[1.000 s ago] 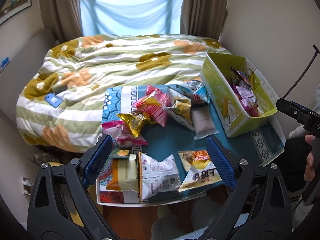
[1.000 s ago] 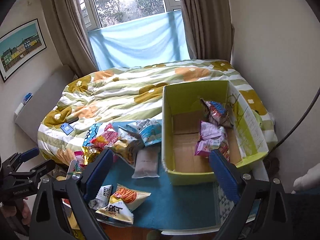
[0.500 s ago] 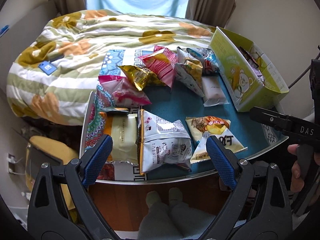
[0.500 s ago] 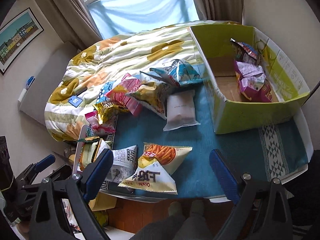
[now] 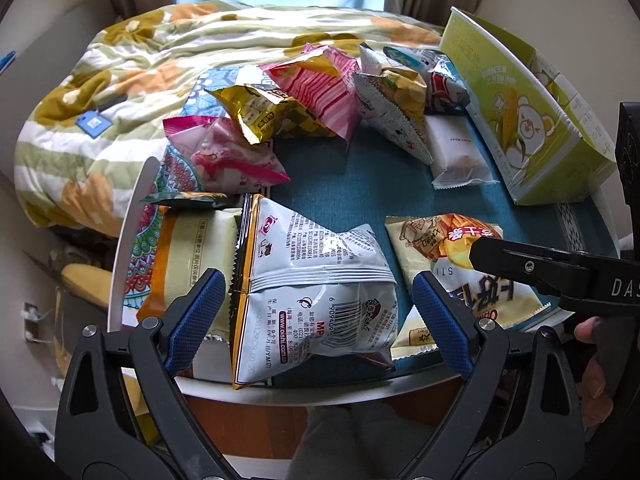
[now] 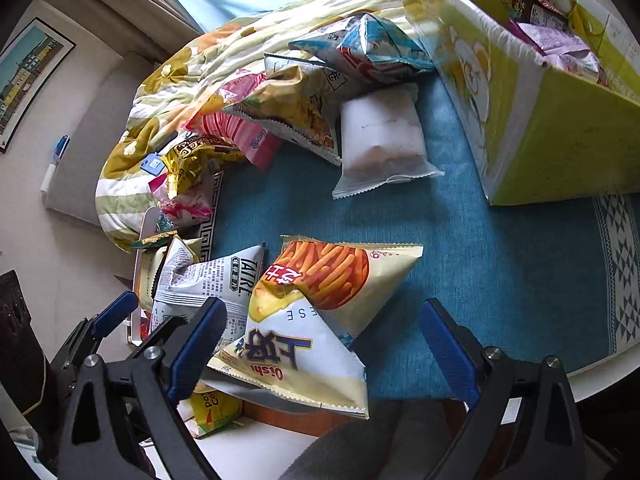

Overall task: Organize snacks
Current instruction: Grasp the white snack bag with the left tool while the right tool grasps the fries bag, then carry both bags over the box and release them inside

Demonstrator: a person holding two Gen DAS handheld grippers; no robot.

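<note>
Bedroom setting: round white table [image 5: 132,216] with a teal cloth, pushed against a bed with a floral quilt [image 5: 120,72].

Both claws released, jaws spread wide, nothing between the pads.

My left gripper [image 5: 316,312] straddles the silver-white crinkled foil snack bag with barcode and printed text [image 5: 312,280]; the bag lies flat at the near table edge, directly between the blue pads, not yet touched. My judgement: I am lined up to pinch it across its width.

My right gripper [image 6: 320,340] brackets the cream-and-orange Oishi stick-snack packet [image 6: 316,304], just right of the silver bag and slightly overhanging the table edge. Puffed with air; expect it to squash and slip under the pads.

Ahead of both claws, well apart: a loose heap of pink, gold and blue packets [image 5: 316,92] and a frosted white pouch [image 6: 380,136]. Far right, the open green-yellow cardboard box [image 6: 560,132] already holds a few packets, presumably the destination.
</note>
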